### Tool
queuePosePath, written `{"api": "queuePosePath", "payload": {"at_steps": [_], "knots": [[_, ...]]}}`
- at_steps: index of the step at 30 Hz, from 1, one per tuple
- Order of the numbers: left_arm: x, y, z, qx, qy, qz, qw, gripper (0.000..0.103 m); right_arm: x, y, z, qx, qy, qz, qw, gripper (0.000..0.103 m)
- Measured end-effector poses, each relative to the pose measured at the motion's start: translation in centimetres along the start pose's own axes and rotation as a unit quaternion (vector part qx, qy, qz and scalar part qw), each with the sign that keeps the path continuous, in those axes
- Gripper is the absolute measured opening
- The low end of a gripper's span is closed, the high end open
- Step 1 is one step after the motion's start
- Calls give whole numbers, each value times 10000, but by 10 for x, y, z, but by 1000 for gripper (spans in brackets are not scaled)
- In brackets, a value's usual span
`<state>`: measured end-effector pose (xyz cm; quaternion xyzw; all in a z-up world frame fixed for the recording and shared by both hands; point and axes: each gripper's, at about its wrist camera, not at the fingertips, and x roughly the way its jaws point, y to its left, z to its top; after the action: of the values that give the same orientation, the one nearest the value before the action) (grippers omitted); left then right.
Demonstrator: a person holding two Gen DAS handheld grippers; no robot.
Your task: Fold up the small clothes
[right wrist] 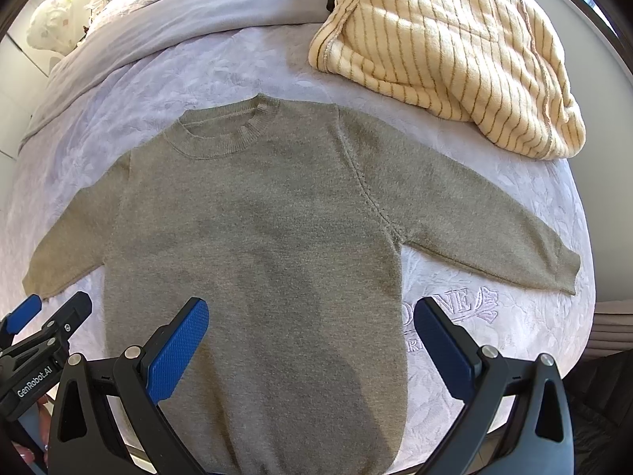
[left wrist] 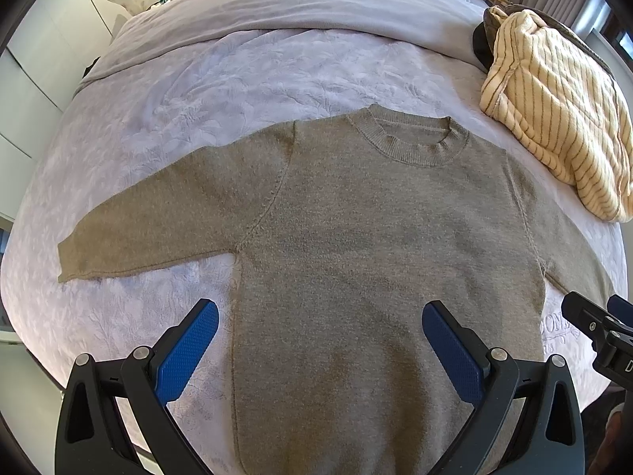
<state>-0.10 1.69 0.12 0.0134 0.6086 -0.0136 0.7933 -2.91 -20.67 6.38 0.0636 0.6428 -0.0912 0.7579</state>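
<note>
While both tools hover spread, the sweater lies seemingly flat on the bed.

Bare bedspread lies open around the flat sweater; a striped heap crowds its far right side

"GenRobot.AI" is read in white letters on the black body of the left gripper, seen at the lower left edge of the right wrist view, beside the right gripper's own left finger.

Embroidered capitals are seen on the bedcover, just beyond the right gripper's right finger: "…ONE" is legible, the start hidden under the sweater. A smaller line beneath shows only "R".
</note>
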Motion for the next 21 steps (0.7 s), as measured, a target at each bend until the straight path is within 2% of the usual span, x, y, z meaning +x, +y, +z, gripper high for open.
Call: {"api": "queuePosePath", "payload": {"at_steps": [21], "knots": [[5, 0, -3, -5, 83, -2, 10000, 103, 6, -1, -1, -1, 61, 0, 10000, 103]]}}
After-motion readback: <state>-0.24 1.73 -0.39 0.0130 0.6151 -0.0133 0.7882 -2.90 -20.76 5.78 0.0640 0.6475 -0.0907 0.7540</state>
